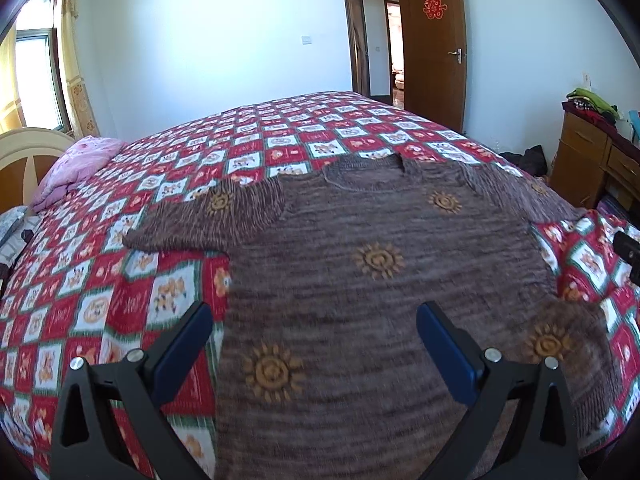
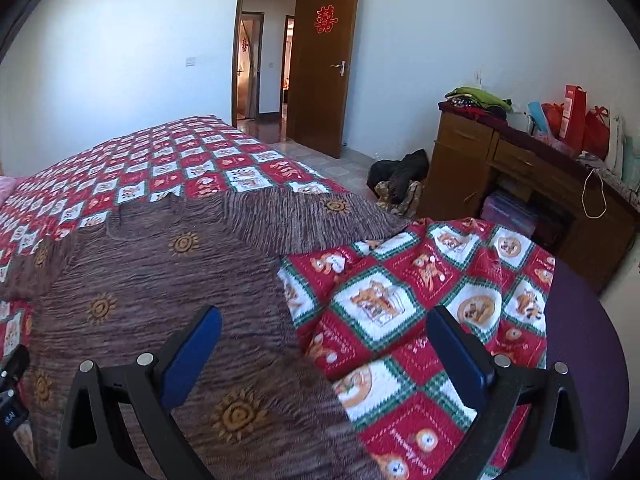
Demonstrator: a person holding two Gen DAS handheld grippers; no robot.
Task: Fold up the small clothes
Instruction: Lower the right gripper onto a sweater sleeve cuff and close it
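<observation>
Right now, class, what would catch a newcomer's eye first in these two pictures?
The brown sweater with orange suns, spread flat on the bed, draws the eye first. Under it lies the loud red-and-white checked quilt. Behind, a red paper sign marks the open brown door.

The sweater lies spread flat on the bed, its neck toward the bed's far end and its sleeves out to either side. The left gripper hangs over the sweater's near left edge, the right gripper over its near right edge. A pillow lies on the bed, far left of the sweater. Beyond the bed stands the door. Right of the bed stands a worktop, with a pile of clothes on its far end.
</observation>
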